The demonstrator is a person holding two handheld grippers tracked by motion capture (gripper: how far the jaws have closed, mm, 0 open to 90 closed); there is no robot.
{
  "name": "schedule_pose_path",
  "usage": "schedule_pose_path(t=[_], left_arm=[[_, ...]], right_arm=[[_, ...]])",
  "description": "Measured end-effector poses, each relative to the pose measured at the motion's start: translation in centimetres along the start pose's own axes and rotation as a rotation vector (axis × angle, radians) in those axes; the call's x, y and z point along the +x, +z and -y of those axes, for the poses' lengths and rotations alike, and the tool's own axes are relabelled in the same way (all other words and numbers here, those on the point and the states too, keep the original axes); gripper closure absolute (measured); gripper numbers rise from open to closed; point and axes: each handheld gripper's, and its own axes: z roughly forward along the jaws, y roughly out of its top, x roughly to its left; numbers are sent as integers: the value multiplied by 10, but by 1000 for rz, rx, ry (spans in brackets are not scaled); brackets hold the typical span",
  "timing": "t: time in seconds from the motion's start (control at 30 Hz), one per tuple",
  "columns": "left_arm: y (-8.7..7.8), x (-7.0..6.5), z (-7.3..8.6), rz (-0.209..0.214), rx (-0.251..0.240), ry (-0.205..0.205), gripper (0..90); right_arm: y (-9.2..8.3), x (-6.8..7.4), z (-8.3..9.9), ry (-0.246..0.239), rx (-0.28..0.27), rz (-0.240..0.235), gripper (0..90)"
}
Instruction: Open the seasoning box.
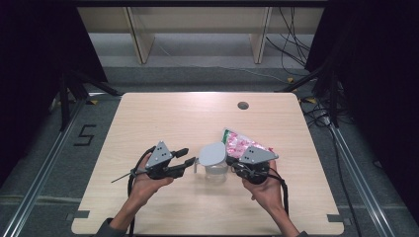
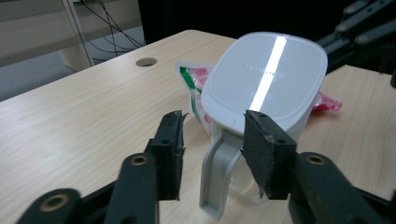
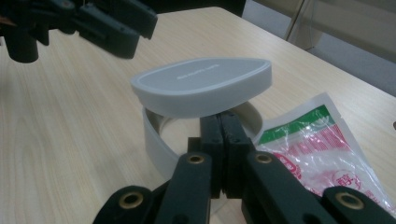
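We see a small clear plastic jug (image 1: 215,168) standing near the middle of the pale wood-grain desk (image 1: 163,118), a little toward its near edge, between our two hands. Its body looks see-through, with a pale grey rim band and a flat, strap-like grey handle (image 2: 217,179) that points left. A smooth, rounded grey lid (image 1: 213,153) with a matte sheen sits tilted on the jug, lifted off the rim on the right side.

Just beyond the jug to the right lies a crinkled, glossy plastic packet (image 1: 243,144) printed in red, green and white, flat on the desk.

Our left tool (image 1: 189,161) reaches in from the left with its black jaws about half apart. In the left gripper view the rough-edged foam pads (image 2: 267,149) stand either side of the handle with a gap on each side, gripping nothing.

Our right tool (image 3: 220,140) comes in from the right with its jaws pressed fully together. In the right gripper view the closed tips sit at the jug's rim, under the raised edge of the lid; we cannot tell whether they pinch the rim.
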Motion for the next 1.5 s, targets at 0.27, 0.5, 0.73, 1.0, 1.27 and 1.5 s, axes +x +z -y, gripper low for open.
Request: schedule_pose_path(t=[0.27, 0.5, 0.73, 1.0, 1.27, 1.5], left_arm=[[-11, 2, 17, -20, 28, -33, 435], [-18, 2, 24, -36, 34, -49, 408], [-21, 0, 30, -36, 43, -45, 389], [-23, -1, 34, -36, 50, -51, 380], [-24, 0, 39, -33, 61, -50, 381], [-28, 0, 40, -41, 54, -58, 378]], right_arm=[[5, 4, -10, -8, -9, -11, 900], [10, 9, -15, -11, -7, -29, 900], [19, 15, -22, -32, -14, -49, 900], [28, 23, -31, -45, -32, -72, 900], [36, 28, -33, -54, -25, -93, 900], [18, 7, -33, -26, -52, -33, 893]])
